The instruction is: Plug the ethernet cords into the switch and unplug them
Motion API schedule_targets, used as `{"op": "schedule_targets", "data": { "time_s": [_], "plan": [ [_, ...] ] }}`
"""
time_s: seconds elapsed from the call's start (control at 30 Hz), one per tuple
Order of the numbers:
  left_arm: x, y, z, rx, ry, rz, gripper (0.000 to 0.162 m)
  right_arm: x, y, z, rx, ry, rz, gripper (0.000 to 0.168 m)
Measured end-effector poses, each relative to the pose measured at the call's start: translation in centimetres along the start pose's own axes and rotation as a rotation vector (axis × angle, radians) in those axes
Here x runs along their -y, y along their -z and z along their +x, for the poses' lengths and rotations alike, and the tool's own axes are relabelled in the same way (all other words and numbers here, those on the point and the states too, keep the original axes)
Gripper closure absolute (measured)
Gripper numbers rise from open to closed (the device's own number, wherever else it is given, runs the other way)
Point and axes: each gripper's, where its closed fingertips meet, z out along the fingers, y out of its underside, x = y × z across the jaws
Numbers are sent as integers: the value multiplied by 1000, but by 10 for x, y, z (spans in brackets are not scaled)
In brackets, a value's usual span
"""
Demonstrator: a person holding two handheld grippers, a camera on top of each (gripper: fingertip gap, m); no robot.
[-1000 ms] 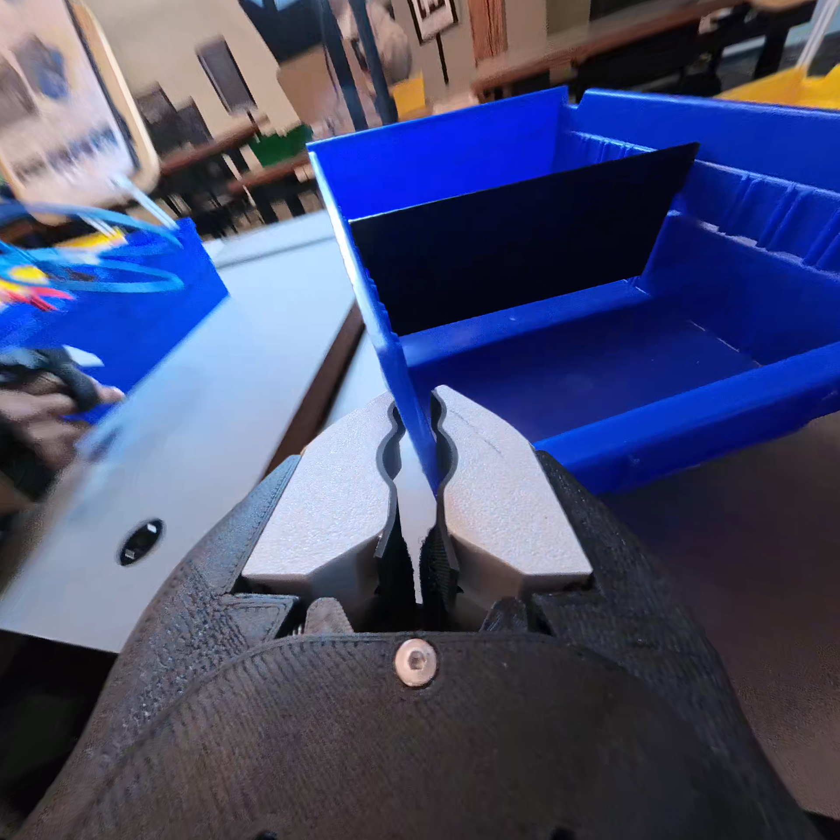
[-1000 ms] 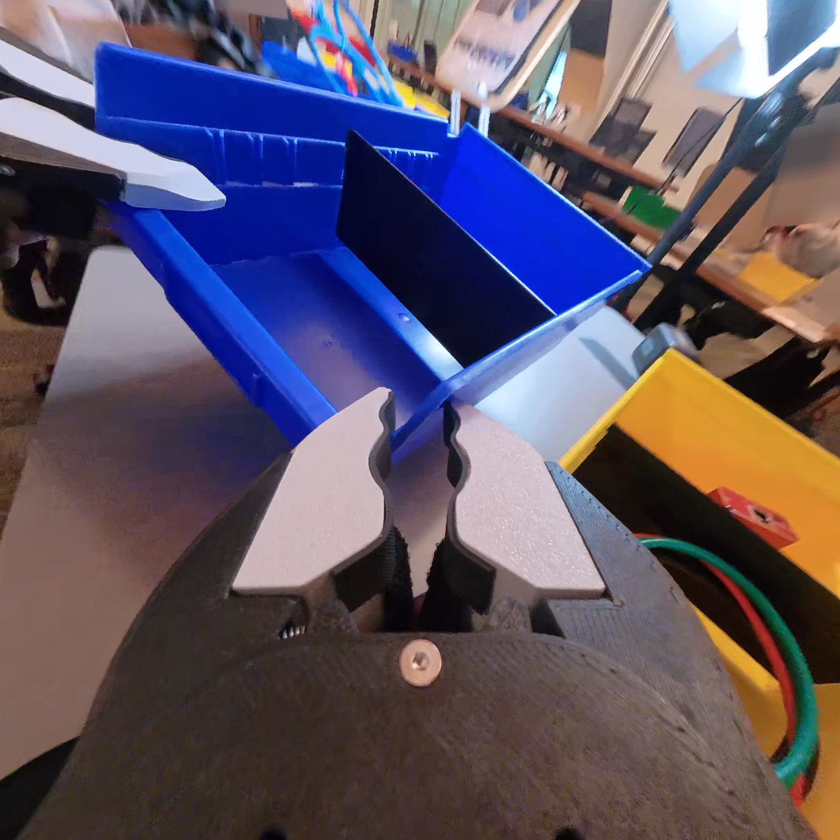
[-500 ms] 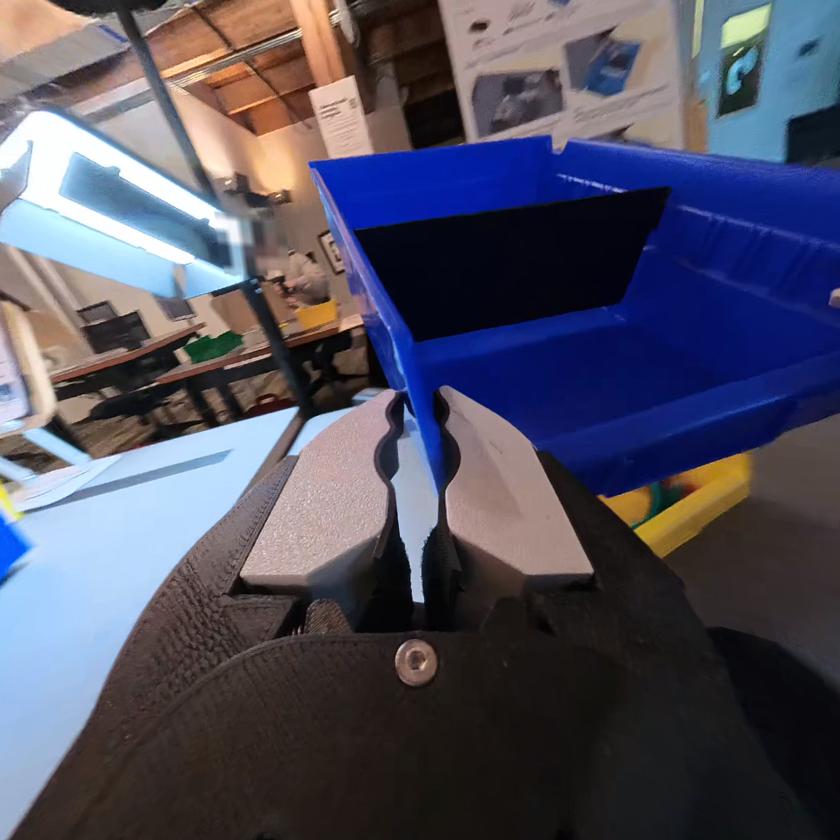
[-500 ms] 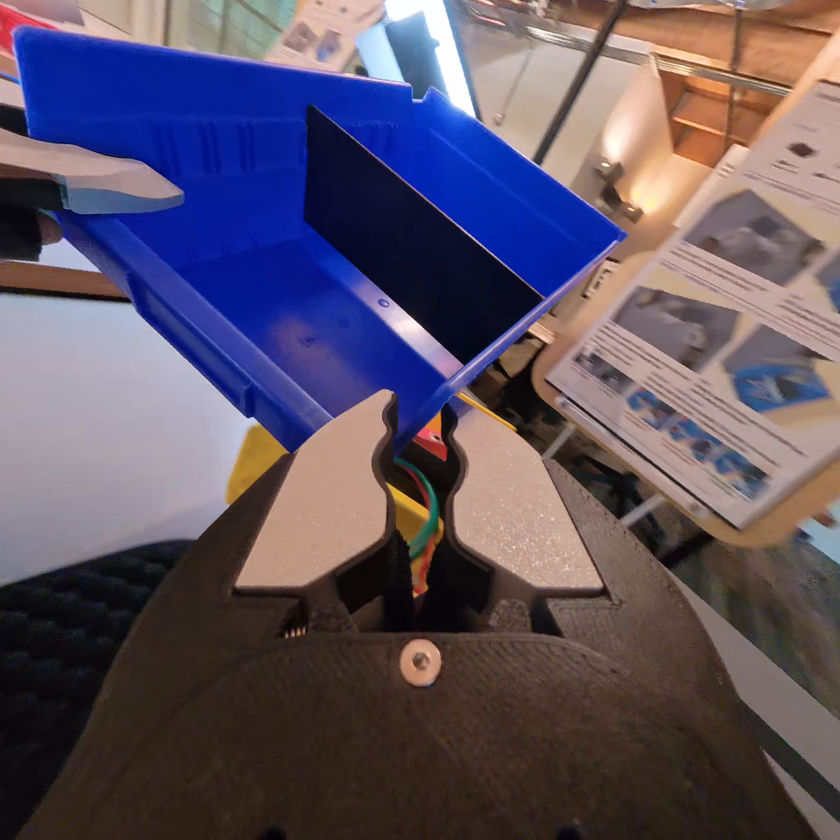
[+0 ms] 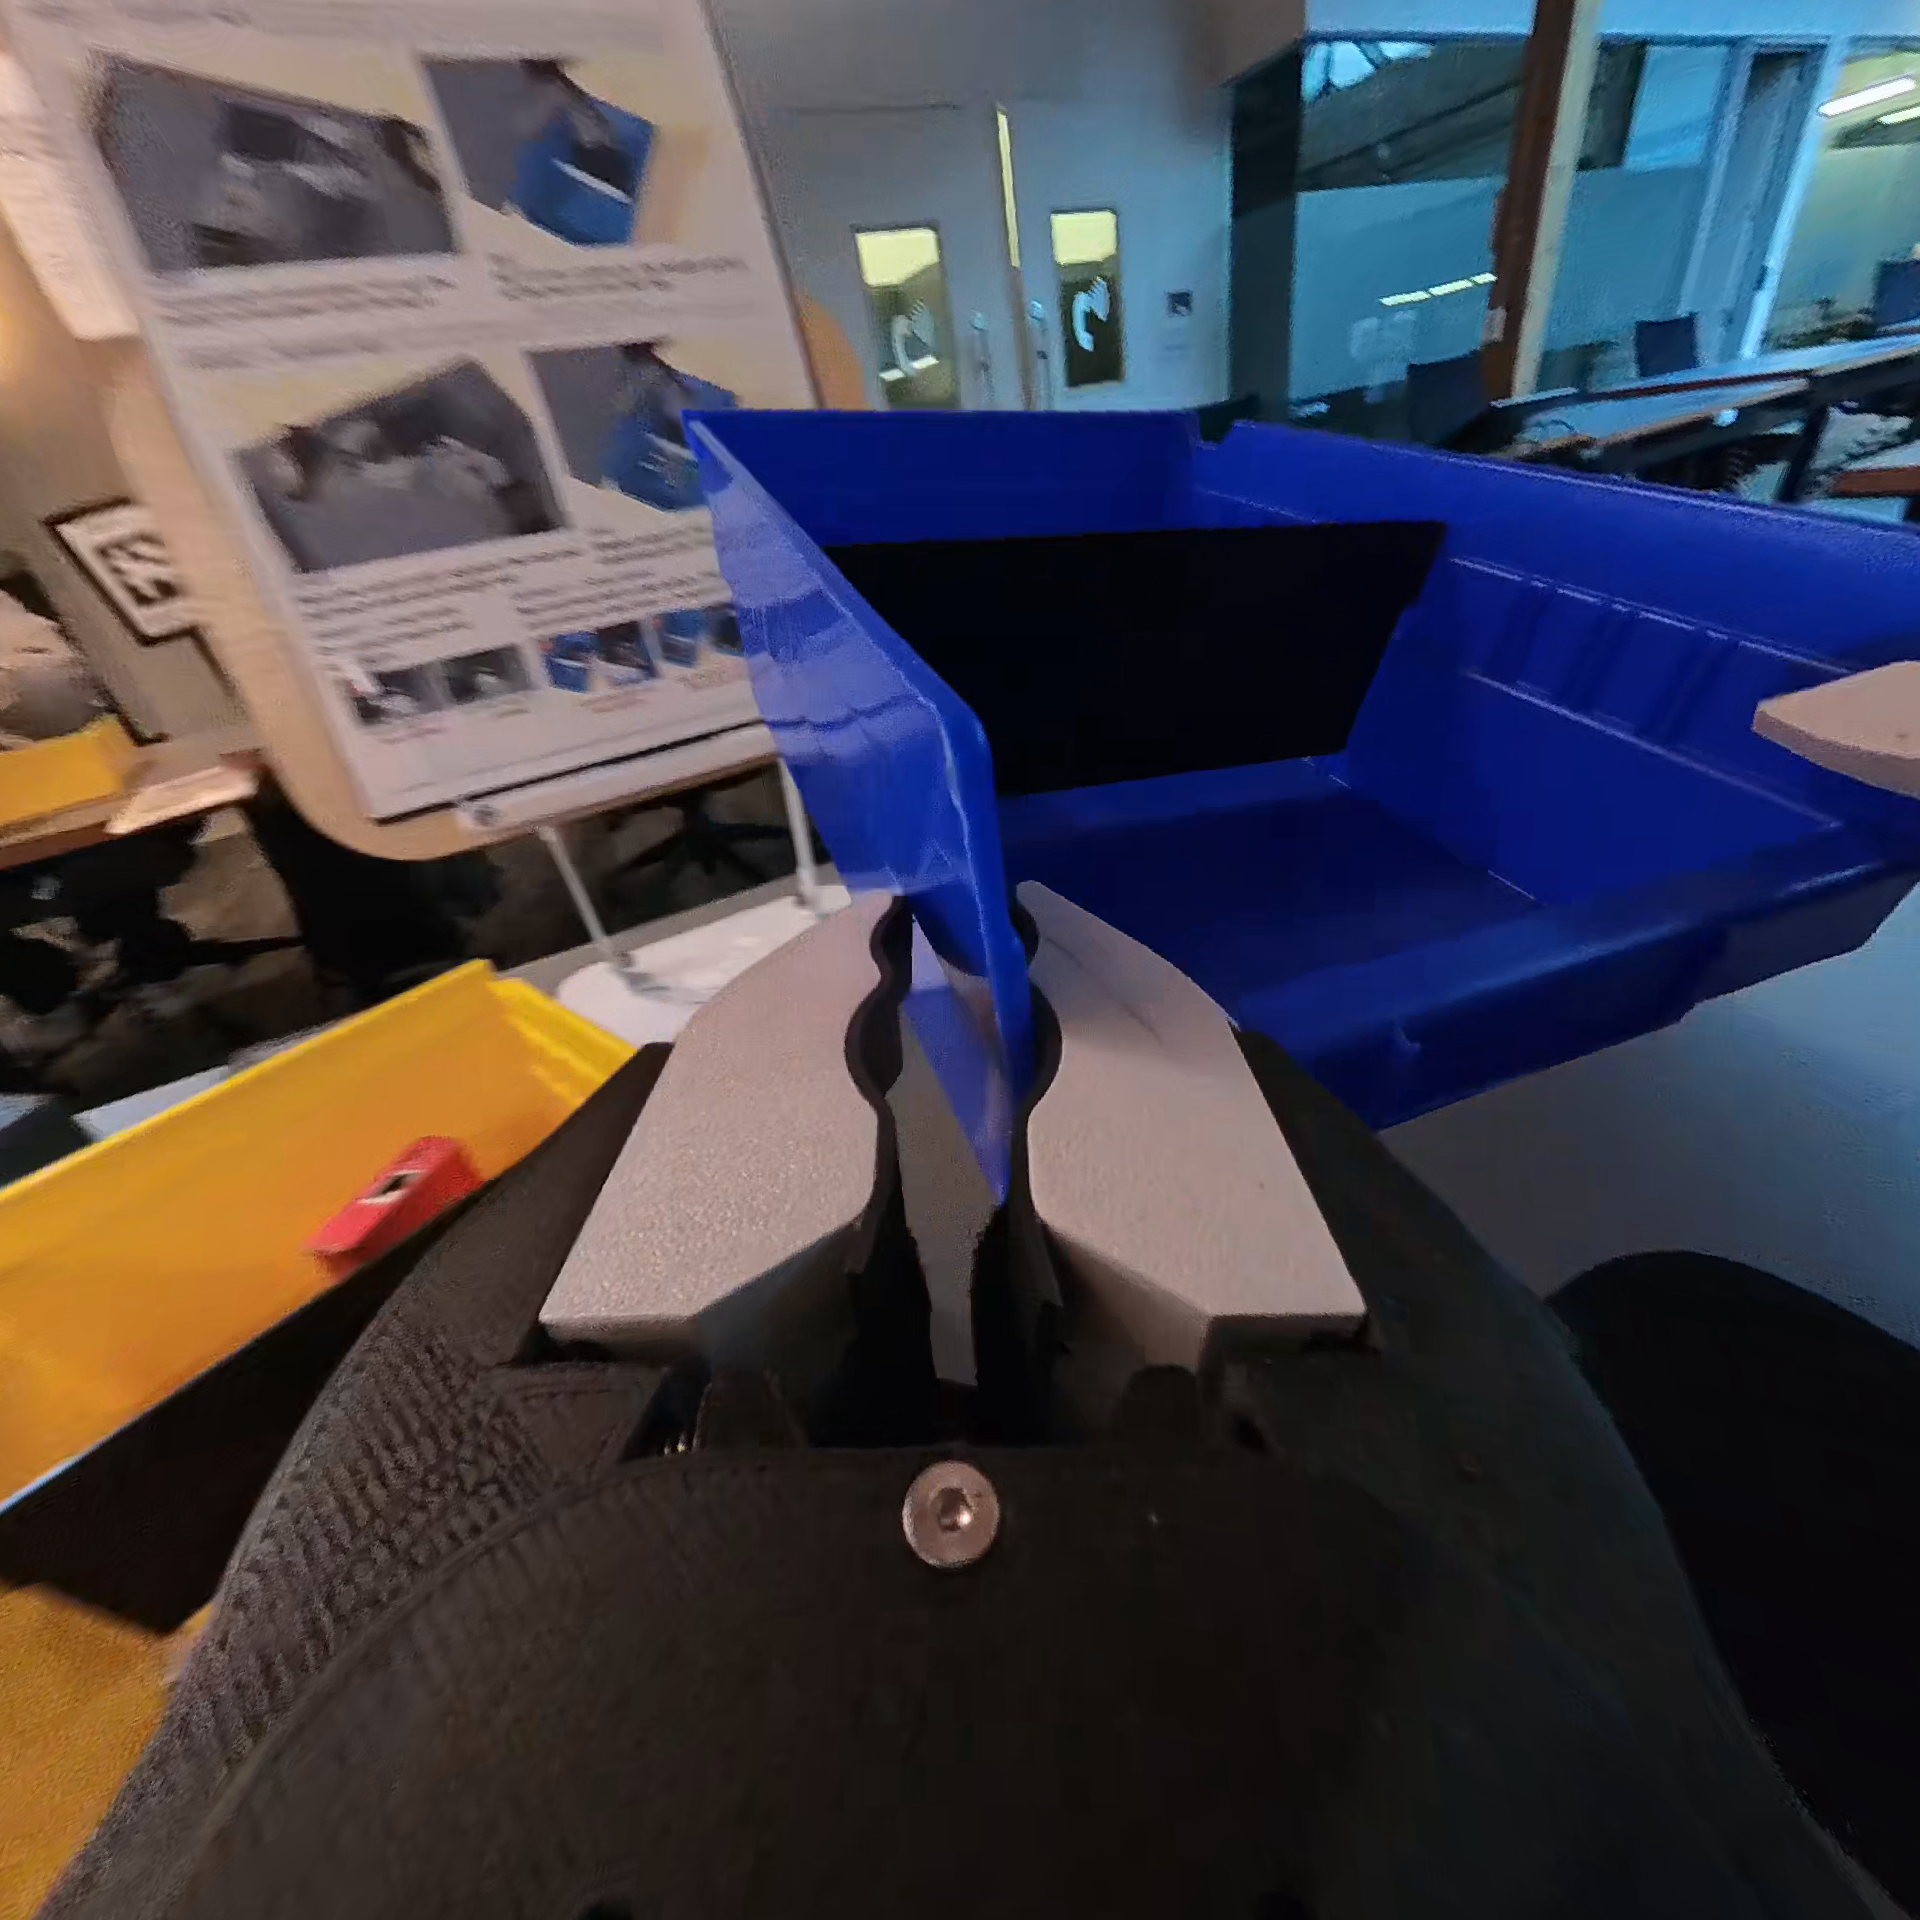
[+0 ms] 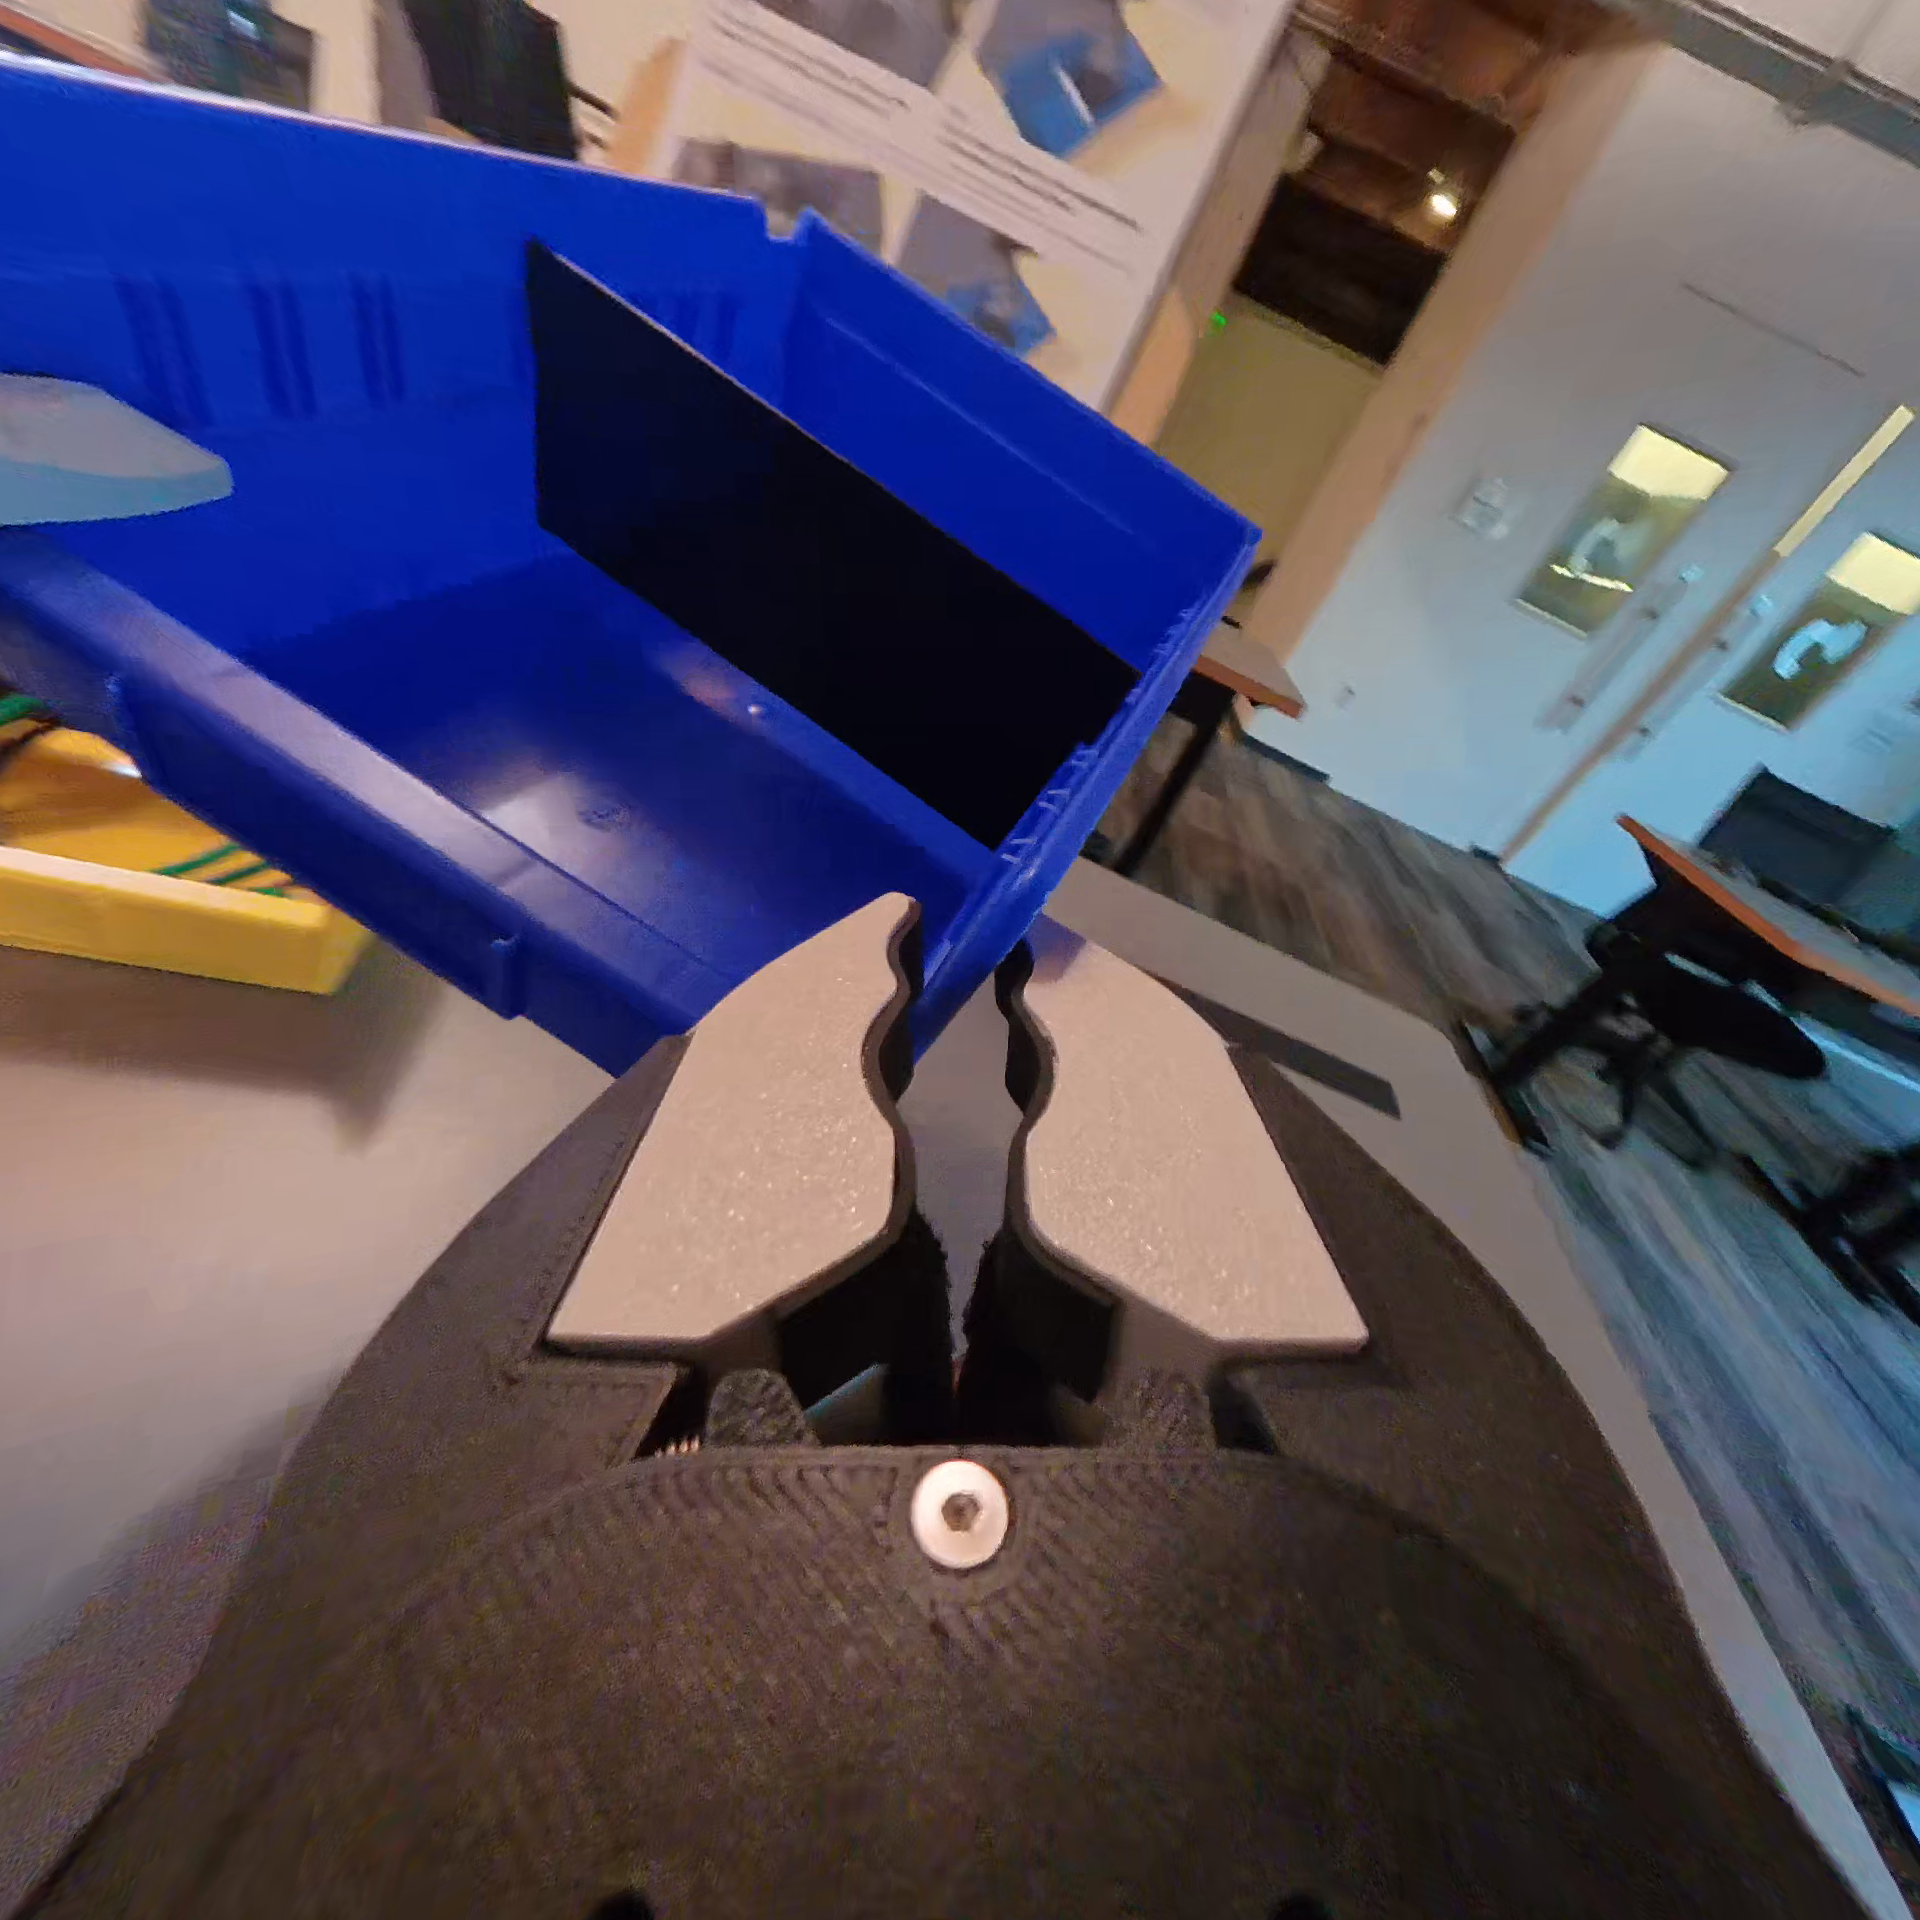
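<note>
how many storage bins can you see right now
2: the blue bin, held between both grippers' jaws above the table, and the yellow bin low on its left in the left wrist view. Others may be hidden.

Nothing is reading clearly from here. A poster board (image 5: 447, 416) is standing behind the bins, carrying photos and lines of print, but the print is blurring past reading in both views. A black-and-white square marker (image 5: 130, 566) is hanging on the wall to its left, showing a pattern only. The blue bin (image 5: 1558, 727) is showing no label.
</note>
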Motion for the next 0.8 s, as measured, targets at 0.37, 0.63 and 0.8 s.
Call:
{"op": "schedule_targets", "data": {
  "time_s": [0.37, 0.63, 0.8],
  "plan": [
    [-84, -62, 75, -123, 27, -185, 145, -117, -2, 52, -147, -48, -242, 155],
    [-105, -69, 98, -167, 13, -218, 140, -160, 0, 58, -159, -90, -313, 155],
    [-121, -65, 111, -278, 34, -291, 92, -167, 3, 62, -166, -103, -316, 152]
  ]
}}
